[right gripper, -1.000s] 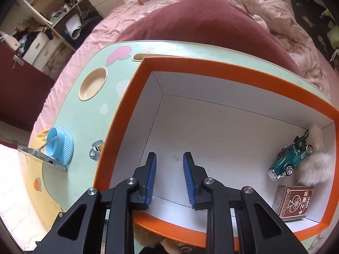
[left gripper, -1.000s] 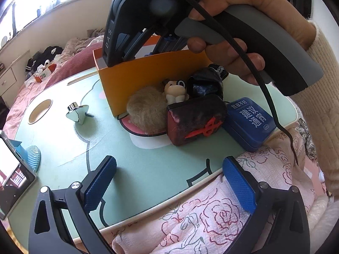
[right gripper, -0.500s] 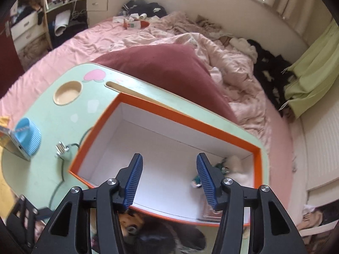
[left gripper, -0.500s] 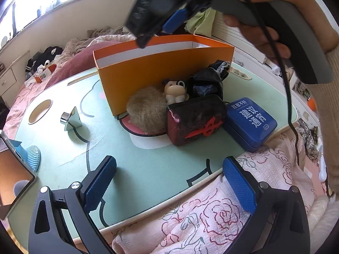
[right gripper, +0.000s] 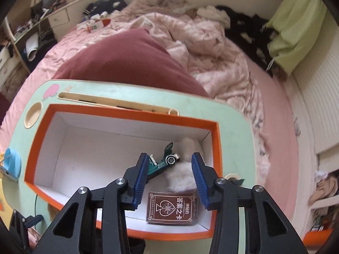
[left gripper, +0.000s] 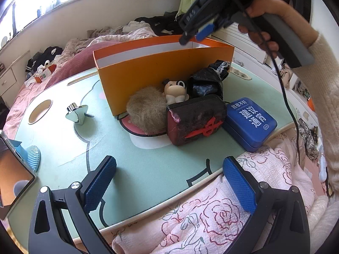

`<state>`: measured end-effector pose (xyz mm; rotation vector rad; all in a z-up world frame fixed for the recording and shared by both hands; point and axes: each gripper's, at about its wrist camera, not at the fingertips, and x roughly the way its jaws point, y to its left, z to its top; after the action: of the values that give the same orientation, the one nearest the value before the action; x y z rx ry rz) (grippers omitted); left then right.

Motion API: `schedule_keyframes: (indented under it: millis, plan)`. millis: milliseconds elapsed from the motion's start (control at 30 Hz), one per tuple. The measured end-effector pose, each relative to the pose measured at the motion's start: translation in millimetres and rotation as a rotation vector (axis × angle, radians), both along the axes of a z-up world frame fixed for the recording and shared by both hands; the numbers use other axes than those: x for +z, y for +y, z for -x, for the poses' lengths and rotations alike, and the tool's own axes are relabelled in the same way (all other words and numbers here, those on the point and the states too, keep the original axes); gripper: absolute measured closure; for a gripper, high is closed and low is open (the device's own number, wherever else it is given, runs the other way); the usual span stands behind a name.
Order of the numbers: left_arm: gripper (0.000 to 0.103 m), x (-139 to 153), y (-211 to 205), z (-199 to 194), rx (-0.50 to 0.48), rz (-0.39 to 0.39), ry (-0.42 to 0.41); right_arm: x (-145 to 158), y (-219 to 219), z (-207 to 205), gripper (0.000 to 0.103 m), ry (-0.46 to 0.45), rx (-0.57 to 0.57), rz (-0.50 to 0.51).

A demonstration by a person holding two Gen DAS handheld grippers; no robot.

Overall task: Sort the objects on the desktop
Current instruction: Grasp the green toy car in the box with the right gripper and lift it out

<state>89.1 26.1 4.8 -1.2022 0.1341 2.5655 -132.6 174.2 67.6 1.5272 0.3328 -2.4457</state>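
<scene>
Hanzi "建议通宵" mark the blue tin (left gripper: 251,122); left gripper (left gripper: 167,182) fingers apart, right gripper (right gripper: 169,177) fingers closing on nothing.

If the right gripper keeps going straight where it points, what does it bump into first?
Probably the white fluffy toy inside the orange box, beside the green toy car. The right gripper, its jaws closing with nothing between them, hangs above the box, so depth is uncertain.

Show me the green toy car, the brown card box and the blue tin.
green toy car (right gripper: 167,162): right wrist view, its body.
brown card box (right gripper: 172,208): right wrist view, printed top face.
blue tin (left gripper: 251,119): left wrist view, lettered lid.
</scene>
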Motion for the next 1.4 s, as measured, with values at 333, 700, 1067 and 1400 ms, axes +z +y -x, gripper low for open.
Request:
schedule_keyframes:
  millis: [333,700,1067,1400]
  plan:
    - [0.003,2,2,-2,-0.001,0.0,0.002,-18,-4,17,0.06,-0.177,-0.026,0.143]
    - [0.003,3,8,-3,-0.003,0.0,0.003,-44,-30,13,0.078,-0.154,0.004,0.036]
    - [0.002,3,9,-5,-0.004,0.0,0.004,18,13,-18,0.081,0.041,0.005,0.333]
    - [0.002,3,8,-7,-0.006,-0.002,0.004,59,55,-117,0.081,0.139,0.095,0.426]
